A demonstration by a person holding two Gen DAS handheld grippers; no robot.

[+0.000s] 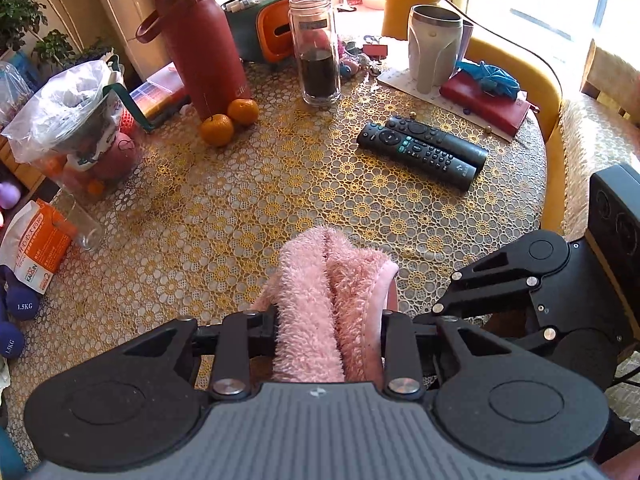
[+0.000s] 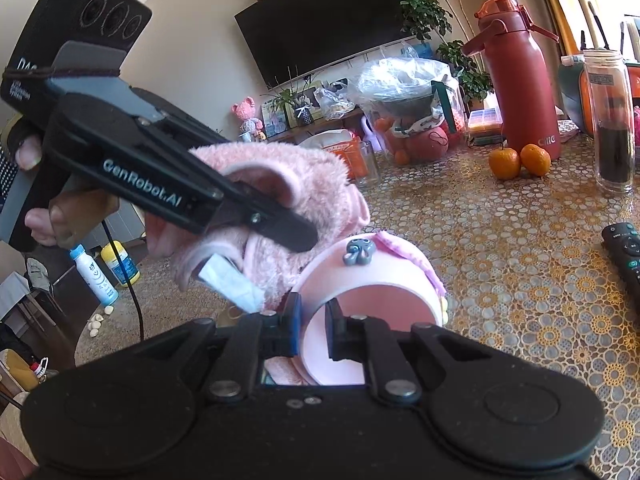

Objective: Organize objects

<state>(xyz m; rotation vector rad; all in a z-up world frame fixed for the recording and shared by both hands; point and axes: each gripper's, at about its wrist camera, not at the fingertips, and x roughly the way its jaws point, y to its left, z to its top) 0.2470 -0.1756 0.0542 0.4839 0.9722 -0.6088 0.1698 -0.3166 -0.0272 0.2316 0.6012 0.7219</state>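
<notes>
L tongs (image 1: 328, 320) pinch a fluffy pink cloth (image 1: 320, 300) betw the 2 fingers; the cloth is bunched up, sticks out fwd past the tips & hangs over the near edge of the table (image 1: 280, 184). From the R wrist view the same cloth (image 2: 280, 184) is seen clamped from the side by the L tongs (image 2: 280, 232), a white tag (image 2: 236, 284) dangling under it. Writing on the L tool reads "GenRobot.AI"

R tongs (image 2: 312, 336) are nearly closed on the rim of a pink cup (image 2: 372, 288) lying on its side, one finger outside the wall, one inside the mouth. Cup sits just beside the cloth, touching it, w/ a small grey charm (image 2: 358, 252) on its top side. In the L view the R tongs (image 1: 444, 300) show just R of the cloth, tips hidden

Farther back on the table: red bottle (image 1: 196, 44) w/ partly legible lettering low on its body, 2 oranges (image 1: 230, 122) at its foot, a glass jar (image 1: 316, 48) w/ dark contents & an unreadable label, 2 black remotes (image 1: 422, 152) side by side, a steel mug (image 1: 434, 46), a red notebook (image 1: 486, 102). L of the table: purple dumbbells (image 1: 20, 308) marked "1.5KG", an orange-white pack (image 1: 38, 248) w/ a "2" on it
</notes>
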